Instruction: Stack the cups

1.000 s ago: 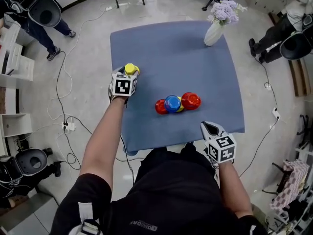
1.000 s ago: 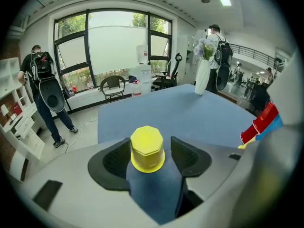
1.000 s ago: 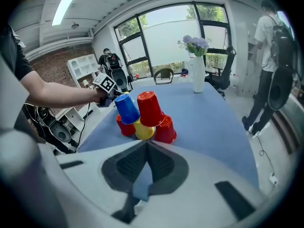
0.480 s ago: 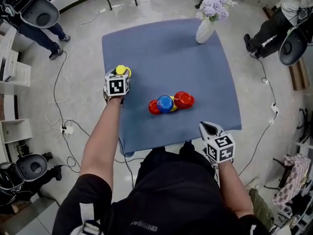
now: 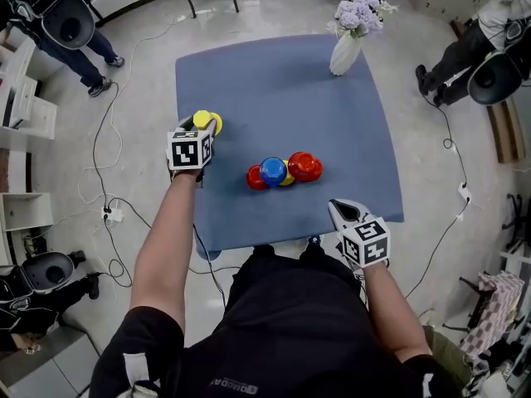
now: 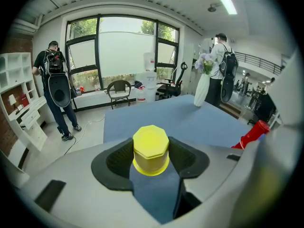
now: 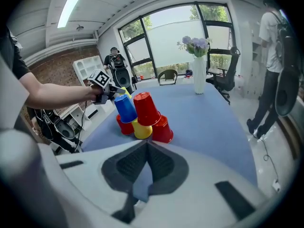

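Note:
An upside-down yellow cup sits between the jaws of my left gripper, with both pads against its sides. In the head view the same cup is near the blue table's left edge, in front of the left gripper. At mid-table stands a cup pile: a red cup, a yellow cup and a red cup below, with a blue cup and a red cup on top. My right gripper is shut and empty at the front edge, short of the pile.
A white vase with purple flowers stands at the table's far right corner. People with backpacks stand on the floor at the far left and far right. Cables lie on the floor left of the table.
The left gripper has stayed round the yellow cup near the table's left edge and shifted only slightly. The right gripper has kept its place at the front edge.

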A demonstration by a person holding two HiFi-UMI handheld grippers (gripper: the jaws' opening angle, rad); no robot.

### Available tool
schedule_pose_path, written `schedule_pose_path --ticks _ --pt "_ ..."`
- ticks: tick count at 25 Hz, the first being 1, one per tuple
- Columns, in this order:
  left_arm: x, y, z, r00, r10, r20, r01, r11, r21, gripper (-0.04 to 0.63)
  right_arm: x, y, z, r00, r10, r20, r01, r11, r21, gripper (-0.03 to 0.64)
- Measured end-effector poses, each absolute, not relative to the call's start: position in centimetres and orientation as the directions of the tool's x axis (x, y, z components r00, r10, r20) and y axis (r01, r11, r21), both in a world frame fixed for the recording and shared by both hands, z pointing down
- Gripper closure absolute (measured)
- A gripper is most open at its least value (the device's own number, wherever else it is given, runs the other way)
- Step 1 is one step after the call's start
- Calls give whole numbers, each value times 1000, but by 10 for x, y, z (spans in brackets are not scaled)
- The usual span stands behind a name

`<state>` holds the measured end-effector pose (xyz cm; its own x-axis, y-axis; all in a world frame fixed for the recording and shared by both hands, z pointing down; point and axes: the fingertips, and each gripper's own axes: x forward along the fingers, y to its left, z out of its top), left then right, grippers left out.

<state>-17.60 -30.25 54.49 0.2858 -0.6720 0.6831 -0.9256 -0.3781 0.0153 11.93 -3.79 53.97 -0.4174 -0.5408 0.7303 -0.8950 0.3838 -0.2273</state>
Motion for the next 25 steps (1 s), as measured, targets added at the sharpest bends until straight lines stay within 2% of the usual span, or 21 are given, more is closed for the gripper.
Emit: schedule_pose_path --ticks 13,21,25 --pt "-119 -227 442 408 -627 664 -857 -514 42 364 110 -51 515 -523 -551 650 -828 508 -236 614" --pt "-40 -181 404 542 -491 682 -693 -720 33 364 110 -52 510 -556 -544 629 -805 542 -242 614" --pt "-7 -164 404 569 -440 695 -633 -773 29 364 109 -48 508 -571 -535 622 -790 564 -240 614"
